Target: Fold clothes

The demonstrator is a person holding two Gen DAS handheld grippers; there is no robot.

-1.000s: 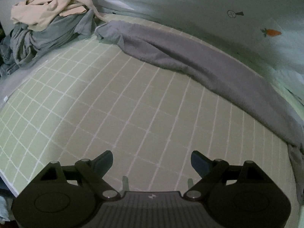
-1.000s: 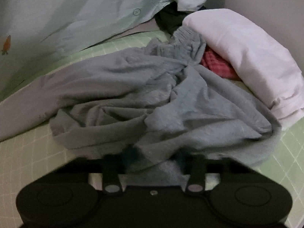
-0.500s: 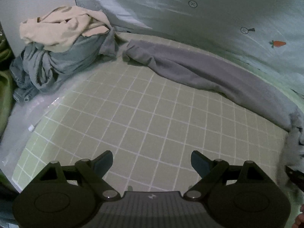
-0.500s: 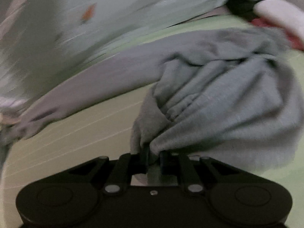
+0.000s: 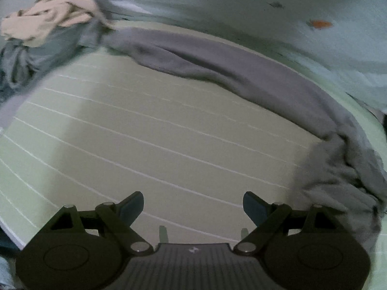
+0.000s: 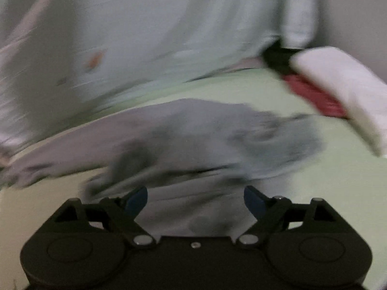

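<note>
Now the right claw [image 6: 195, 199] stands wide apart, its jaws having just been opening, and nothing is pinched between its blue pads; the grey garment [image 6: 205, 140] lies bunched on the green checked sheet [image 6: 326, 188] just ahead of it at twelve o'clock, some cloth showing in the gap below the pads, though blur hides whether they touch. From there the garment trails off toward nine o'clock. Seen from the left claw [image 5: 193, 205], likewise spread wide with only bare sheet between its pads, the garment arcs from eleven o'clock across to a crumpled heap at three o'clock, close beside the right-hand finger. A pile of clothes [image 5: 43, 38] sits at ten o'clock
</note>
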